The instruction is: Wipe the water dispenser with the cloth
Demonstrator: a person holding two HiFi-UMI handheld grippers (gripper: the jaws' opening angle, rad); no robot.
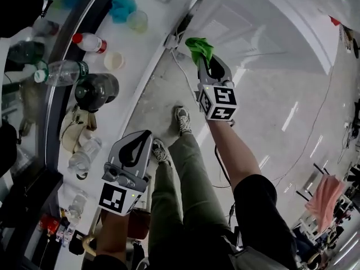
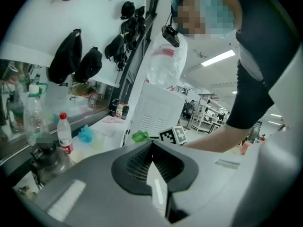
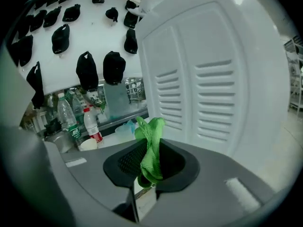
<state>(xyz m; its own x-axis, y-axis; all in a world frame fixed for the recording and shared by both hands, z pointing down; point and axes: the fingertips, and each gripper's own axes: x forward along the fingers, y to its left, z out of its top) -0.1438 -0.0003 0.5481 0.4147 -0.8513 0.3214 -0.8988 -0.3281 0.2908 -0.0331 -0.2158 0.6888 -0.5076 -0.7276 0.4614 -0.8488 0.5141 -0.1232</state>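
Right hand-held gripper (image 3: 149,150) pinches cloth (image 3: 152,126) with dispenser (image 3: 213,79) close ahead; the next move likely calls for pressing the cloth flat.

Water dispenser (image 3: 213,79) cut off by edge, cloth (image 3: 150,148) end hidden between fingers (image 3: 124,163)

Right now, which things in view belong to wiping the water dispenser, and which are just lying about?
For the job: green cloth, clamped in the right tool; white water dispenser.

Lying about: red-capped bottle, clear bottle, paper cup, dark jug, hanging black caps. The left tool is shut, empty, idle.
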